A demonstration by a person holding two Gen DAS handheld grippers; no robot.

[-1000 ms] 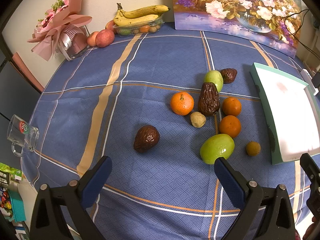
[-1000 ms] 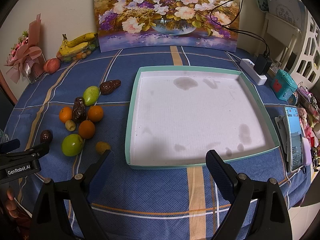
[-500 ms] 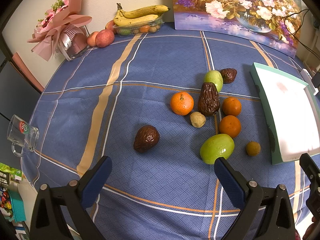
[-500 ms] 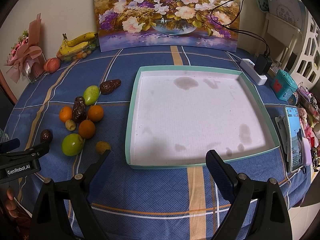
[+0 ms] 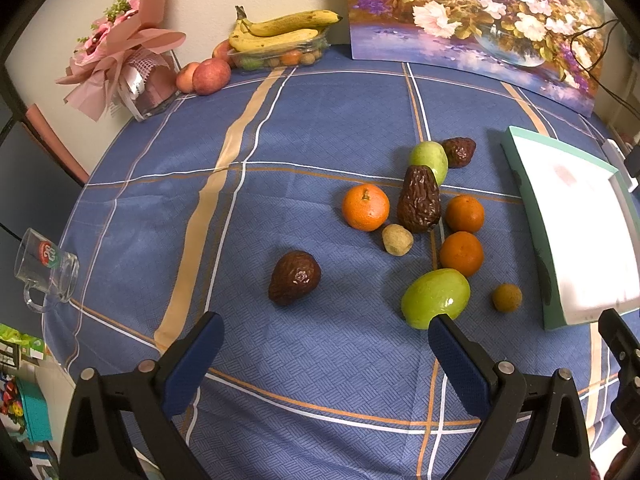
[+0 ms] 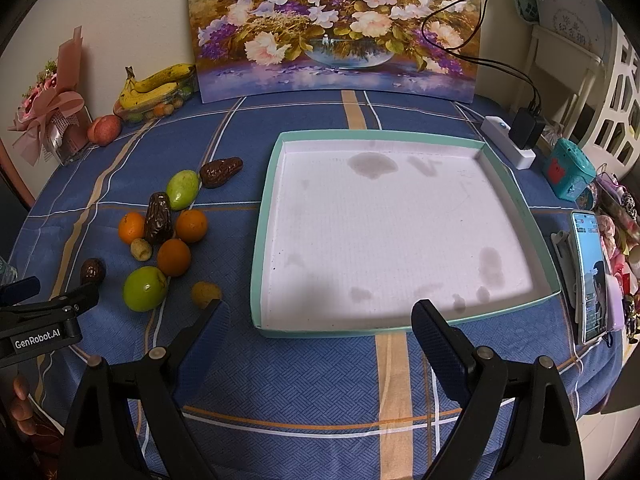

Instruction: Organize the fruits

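Loose fruit lies clustered on the blue checked surface (image 5: 304,152), left of the shallow teal-rimmed white tray (image 6: 264,216), which holds only stains. Three oranges (image 5: 365,207) ring a long wrinkled dark fruit (image 5: 419,200), with two green fruits (image 5: 435,298) at the cluster's near and far ends. A second dark fruit (image 5: 459,152) touches the far green one, a third (image 5: 295,277) lies apart to the left, and two small tan fruits (image 5: 397,239) sit among them.

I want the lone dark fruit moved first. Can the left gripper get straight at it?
Probably yes. The left gripper is open, and the dark wrinkled fruit lies just ahead between its fingers' lines, apart from the other fruits, with only bare tablecloth between.
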